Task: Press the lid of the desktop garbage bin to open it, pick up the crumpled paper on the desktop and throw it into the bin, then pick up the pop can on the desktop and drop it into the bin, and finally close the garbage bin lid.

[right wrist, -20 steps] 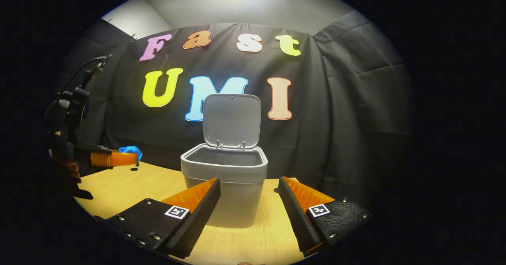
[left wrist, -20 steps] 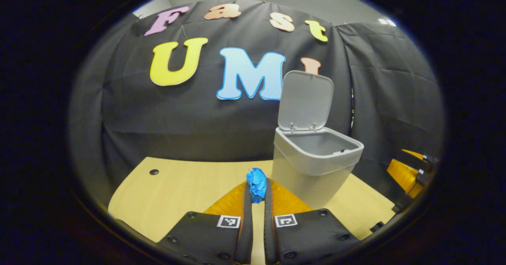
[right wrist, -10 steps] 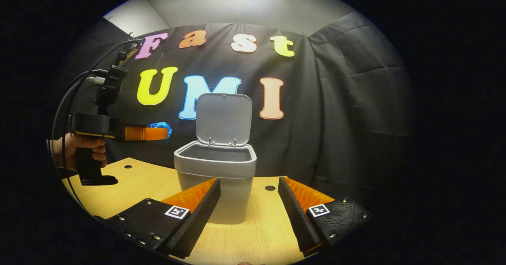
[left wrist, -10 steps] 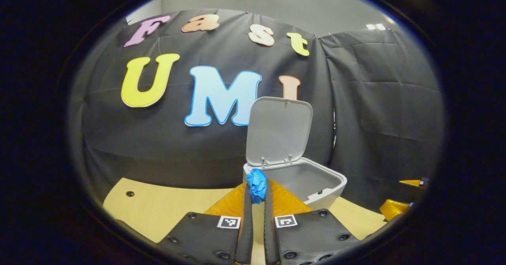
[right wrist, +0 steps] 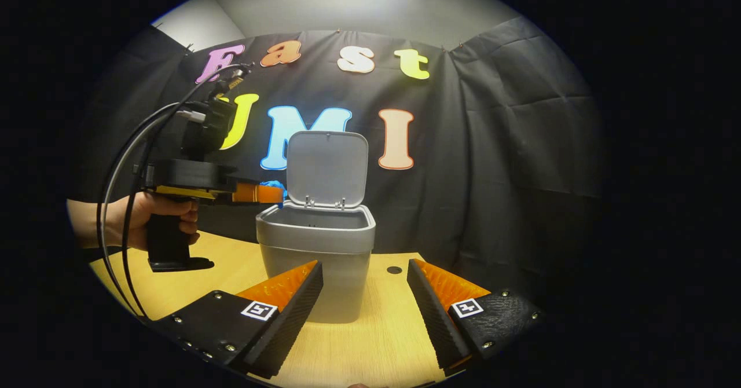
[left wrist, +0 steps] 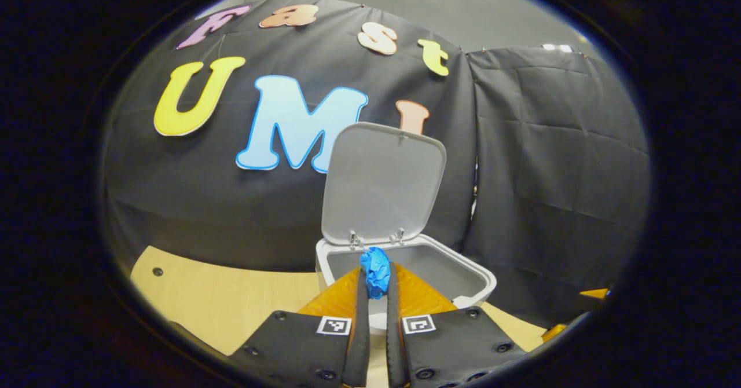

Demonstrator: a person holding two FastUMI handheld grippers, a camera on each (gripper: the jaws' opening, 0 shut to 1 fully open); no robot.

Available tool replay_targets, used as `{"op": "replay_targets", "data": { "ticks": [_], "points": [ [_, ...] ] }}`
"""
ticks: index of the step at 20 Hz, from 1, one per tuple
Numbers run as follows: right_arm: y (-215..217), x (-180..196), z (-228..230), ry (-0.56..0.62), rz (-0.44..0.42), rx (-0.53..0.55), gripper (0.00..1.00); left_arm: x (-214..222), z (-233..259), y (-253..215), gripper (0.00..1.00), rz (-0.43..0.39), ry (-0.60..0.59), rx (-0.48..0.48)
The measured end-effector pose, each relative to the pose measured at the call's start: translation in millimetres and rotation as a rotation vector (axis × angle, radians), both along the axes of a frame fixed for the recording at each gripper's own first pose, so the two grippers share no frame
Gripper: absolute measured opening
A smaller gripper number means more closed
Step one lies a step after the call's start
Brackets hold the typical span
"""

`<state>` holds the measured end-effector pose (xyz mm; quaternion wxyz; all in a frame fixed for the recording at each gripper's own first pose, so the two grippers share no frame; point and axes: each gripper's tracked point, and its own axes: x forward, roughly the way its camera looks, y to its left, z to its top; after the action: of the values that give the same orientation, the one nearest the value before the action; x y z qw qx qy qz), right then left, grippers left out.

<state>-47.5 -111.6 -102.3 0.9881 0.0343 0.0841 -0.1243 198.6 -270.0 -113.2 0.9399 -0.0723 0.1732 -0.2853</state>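
Paper, blue crumpled ball, sitting pinched at fingertips of left gripper, hanging over near rim of bin; lid standing upright; ball looking light, soft, springy; tip pinch seeming enough; right gripper waiting spread wide, holding nothing.

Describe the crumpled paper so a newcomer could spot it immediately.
Find the grey bin on the wooden desk, its lid standing open. At its rim, the left gripper pinches the crumpled paper, a small bright blue wad, the only blue object there.
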Motion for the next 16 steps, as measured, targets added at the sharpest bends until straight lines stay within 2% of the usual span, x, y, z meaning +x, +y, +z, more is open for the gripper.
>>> {"op": "replay_targets", "data": {
  "ticks": [1, 2, 3, 4, 6, 9, 14, 15, 16],
  "points": [
    [-1.3, -1.0, 0.0, 0.003, -0.004, 0.0, 0.94, 0.7, -2.7, -2.5, 0.2, -0.002, 0.009, -0.002],
    [-2.2, -2.2, -1.2, 0.008, -0.007, 0.001, 0.94, 0.2, -4.0, -4.7, 0.21, -0.005, 0.014, -0.001],
    [-3.1, -2.3, -2.4, 0.013, -0.007, 0.005, 0.94, 0.9, -6.0, -5.5, 0.29, -0.007, 0.017, 0.005],
    [-4.0, -1.9, -3.5, 0.015, -0.009, 0.009, 0.94, -0.3, -7.7, -5.2, 0.23, -0.009, 0.024, 0.012],
    [-2.6, -1.7, -4.1, 0.015, -0.008, 0.014, 0.94, -2.5, -8.9, -8.8, 0.36, -0.023, 0.042, 0.007],
    [1.8, 0.1, -4.0, 0.019, 0.002, 0.012, 0.94, -0.8, -10.2, -9.4, 0.41, -0.03, 0.058, 0.004],
    [11.4, 2.6, -5.2, 0.016, 0.037, 0.014, 0.94, -0.6, -3.0, -11.8, 1.0, -0.022, 0.05, -0.011],
    [13.5, 3.6, -4.0, 0.015, 0.046, 0.016, 0.94, -1.5, -1.6, -10.7, 0.95, -0.017, 0.052, -0.018],
    [17.0, 4.1, -3.6, 0.012, 0.057, 0.018, 0.94, -1.9, -0.8, -9.8, 1.0, -0.01, 0.057, -0.024]
  ]
}}
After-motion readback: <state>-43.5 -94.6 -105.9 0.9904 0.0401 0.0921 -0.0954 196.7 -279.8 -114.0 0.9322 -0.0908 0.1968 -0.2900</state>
